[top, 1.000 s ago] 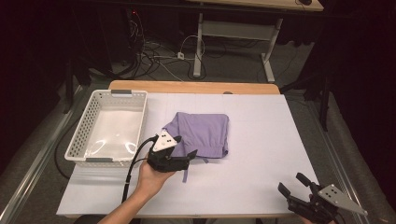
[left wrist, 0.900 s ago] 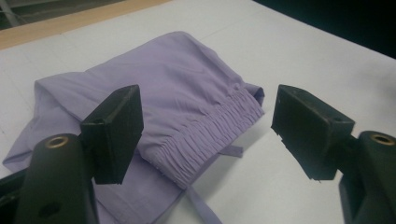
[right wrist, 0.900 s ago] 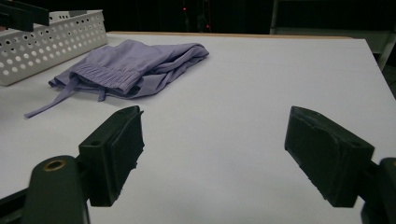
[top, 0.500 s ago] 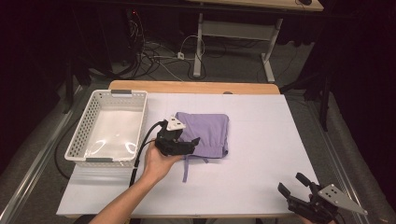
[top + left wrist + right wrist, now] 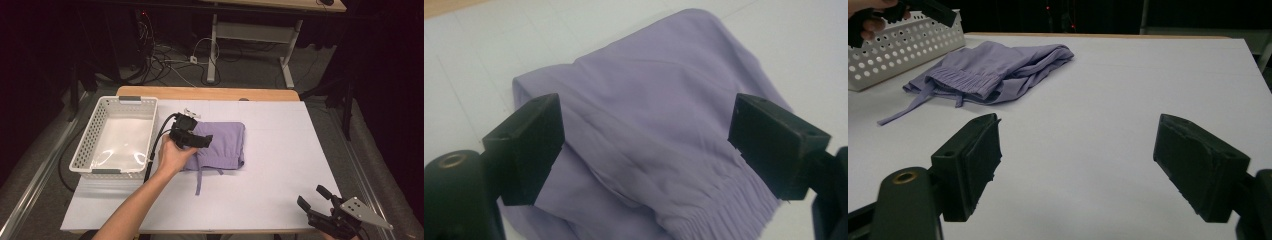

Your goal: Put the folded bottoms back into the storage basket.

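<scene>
A folded purple garment [image 5: 225, 145] with an elastic waistband and a loose drawstring [image 5: 198, 182] lies in the middle of the white table. My left gripper [image 5: 206, 140] hovers over the garment's left edge, pointing right across it. In the left gripper view its jaws [image 5: 646, 130] stand wide apart over the purple garment [image 5: 649, 95]; they have just been opening, and neither pad presses on the cloth. My right gripper [image 5: 311, 196] rests at the table's near right corner, open [image 5: 1073, 150] and with nothing between its jaws, facing the garment [image 5: 993, 67] from a distance.
A white perforated basket [image 5: 85, 150] stands at the table's left, close beside the left hand, and it holds nothing; it also shows as the basket [image 5: 903, 45] in the right gripper view. The left gripper's black cable [image 5: 155, 150] runs past the basket. Bare white tabletop [image 5: 285, 160] lies right of the garment.
The left hand has moved away from the person, from the garment's near left corner up along its left edge. Its jaws look wider. The right gripper has stayed put.
</scene>
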Motion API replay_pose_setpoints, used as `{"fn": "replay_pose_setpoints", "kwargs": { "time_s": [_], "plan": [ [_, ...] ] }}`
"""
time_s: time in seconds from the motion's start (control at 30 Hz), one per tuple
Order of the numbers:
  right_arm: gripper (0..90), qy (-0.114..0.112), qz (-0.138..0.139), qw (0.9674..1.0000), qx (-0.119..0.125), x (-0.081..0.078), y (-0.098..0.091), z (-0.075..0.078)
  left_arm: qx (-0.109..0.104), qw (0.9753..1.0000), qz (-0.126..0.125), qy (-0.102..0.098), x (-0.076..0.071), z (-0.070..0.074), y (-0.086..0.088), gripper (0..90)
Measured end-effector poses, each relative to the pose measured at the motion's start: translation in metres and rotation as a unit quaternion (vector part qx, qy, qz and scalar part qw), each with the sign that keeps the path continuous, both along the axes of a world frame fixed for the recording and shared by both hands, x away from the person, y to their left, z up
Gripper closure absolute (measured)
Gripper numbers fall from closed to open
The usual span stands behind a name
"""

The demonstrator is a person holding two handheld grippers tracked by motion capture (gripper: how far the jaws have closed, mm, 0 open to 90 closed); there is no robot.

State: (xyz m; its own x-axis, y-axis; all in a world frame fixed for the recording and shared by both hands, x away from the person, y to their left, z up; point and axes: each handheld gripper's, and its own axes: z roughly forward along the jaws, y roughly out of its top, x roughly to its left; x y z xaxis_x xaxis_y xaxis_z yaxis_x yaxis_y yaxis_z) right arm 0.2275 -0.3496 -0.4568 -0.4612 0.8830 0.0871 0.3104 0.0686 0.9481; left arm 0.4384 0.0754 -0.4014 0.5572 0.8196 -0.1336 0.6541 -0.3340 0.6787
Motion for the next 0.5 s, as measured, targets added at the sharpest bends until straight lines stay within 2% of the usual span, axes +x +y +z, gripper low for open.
{"fn": "replay_pose_setpoints", "kwargs": {
  "time_s": [0.2,0.27,0.5],
  "plan": [
    [19.8,0.003,0.0,1.0,0.001,0.0,0.0,0.0,0.015,0.9995,0.017,0.021,0.019,-0.011,0.001,11.7],
    [19.8,0.003,0.001,1.0,0.0,0.0,0.0,0.0,0.016,0.9991,0.021,0.033,0.025,-0.014,0.002,11.5],
    [19.5,0.003,0.0,1.0,0.001,0.0,0.0,0.0,0.036,0.997,0.045,0.052,0.043,-0.023,0.005,8.0]
  ]
}}
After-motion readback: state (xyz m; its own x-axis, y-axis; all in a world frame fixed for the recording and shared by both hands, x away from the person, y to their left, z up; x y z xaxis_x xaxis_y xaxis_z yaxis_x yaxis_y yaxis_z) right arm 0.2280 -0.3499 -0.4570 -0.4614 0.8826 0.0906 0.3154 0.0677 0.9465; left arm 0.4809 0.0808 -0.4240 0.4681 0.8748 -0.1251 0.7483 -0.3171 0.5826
